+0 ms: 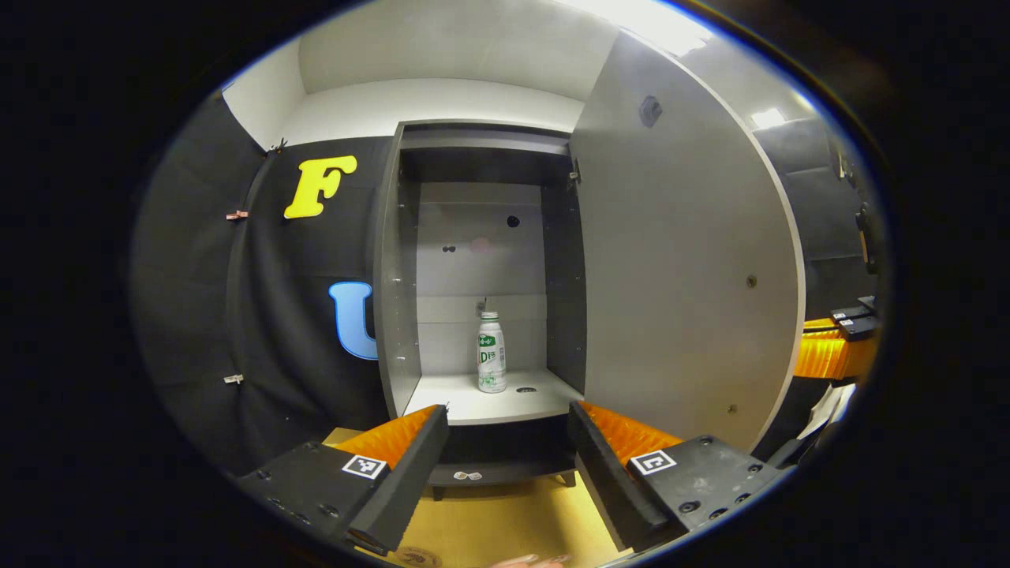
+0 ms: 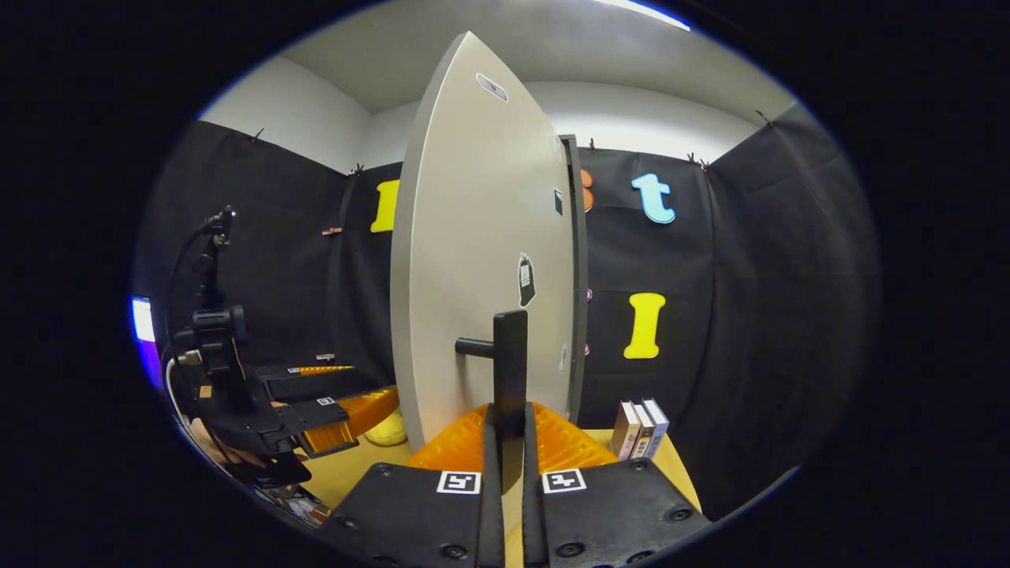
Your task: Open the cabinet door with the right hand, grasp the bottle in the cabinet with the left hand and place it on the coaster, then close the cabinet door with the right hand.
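Right gripper [image 2: 509, 442] was clamped on the door handle [image 2: 509, 371] with the cabinet door [image 1: 678, 260] swung open, step one done; left gripper [image 1: 509, 438] was spread wide, empty, short of the bottle [image 1: 491, 353] upright on the cabinet shelf [image 1: 489, 402]; coaster placement and closing remained.

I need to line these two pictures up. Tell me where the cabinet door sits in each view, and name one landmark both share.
Left gripper view: the cabinet door stands swung open, right of centre, its inner face showing beside the open cabinet.
Right gripper view: the door stands at centre, outer face showing, its handle clamped by the right gripper.
Shared landmark: the left gripper, open in both.
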Demonstrator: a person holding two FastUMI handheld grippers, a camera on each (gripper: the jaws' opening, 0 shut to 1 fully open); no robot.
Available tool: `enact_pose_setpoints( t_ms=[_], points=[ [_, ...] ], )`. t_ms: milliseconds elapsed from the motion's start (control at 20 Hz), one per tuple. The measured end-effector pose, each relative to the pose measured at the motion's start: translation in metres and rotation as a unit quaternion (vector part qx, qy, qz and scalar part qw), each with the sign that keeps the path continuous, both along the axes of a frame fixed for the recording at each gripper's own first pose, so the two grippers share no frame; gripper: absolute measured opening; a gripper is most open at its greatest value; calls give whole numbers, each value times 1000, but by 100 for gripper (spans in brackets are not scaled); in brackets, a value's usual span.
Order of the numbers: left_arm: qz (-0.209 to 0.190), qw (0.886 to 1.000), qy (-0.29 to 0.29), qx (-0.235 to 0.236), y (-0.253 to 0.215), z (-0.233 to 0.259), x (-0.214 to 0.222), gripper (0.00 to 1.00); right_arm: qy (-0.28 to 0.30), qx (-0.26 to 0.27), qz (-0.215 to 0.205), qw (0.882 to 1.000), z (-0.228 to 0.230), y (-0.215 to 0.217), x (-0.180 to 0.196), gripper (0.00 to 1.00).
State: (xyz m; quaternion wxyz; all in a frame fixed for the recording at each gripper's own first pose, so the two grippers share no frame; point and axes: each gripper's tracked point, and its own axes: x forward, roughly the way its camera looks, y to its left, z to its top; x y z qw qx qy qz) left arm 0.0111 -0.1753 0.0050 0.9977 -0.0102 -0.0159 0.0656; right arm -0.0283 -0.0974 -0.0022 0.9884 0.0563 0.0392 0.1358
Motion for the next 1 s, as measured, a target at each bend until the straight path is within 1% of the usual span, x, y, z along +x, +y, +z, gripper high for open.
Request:
enact_pose_setpoints(
  t_ms=[50,100,200,250,450,600,700,800,1000],
  points=[
    [1,1000,0,-1,-2,0,1,96,-1,-3,-5,1000,0,-6,0,13],
    [2,1000,1,-1,-4,1,1,99,1,-6,-9,1000,-1,-12,2,13],
    [5,1000,2,-1,-6,1,1,99,1,-8,-18,1000,-2,-23,4,13],
    [7,1000,2,-1,-6,0,1,96,2,-6,-22,1000,-2,-29,4,13],
    [10,1000,6,-2,-10,-2,2,96,11,1,-37,999,-3,-48,6,12],
    [12,1000,9,2,-12,-3,2,96,20,19,-24,999,-3,-48,3,11],
    [13,1000,9,3,-13,-3,2,96,24,16,-16,999,-4,-49,-1,11],
    [12,1000,7,2,-15,-2,2,96,25,14,-15,999,-5,-52,-7,11],
    [17,1000,-1,9,-8,3,5,96,14,33,-11,999,4,-54,-27,11]
  ],
)
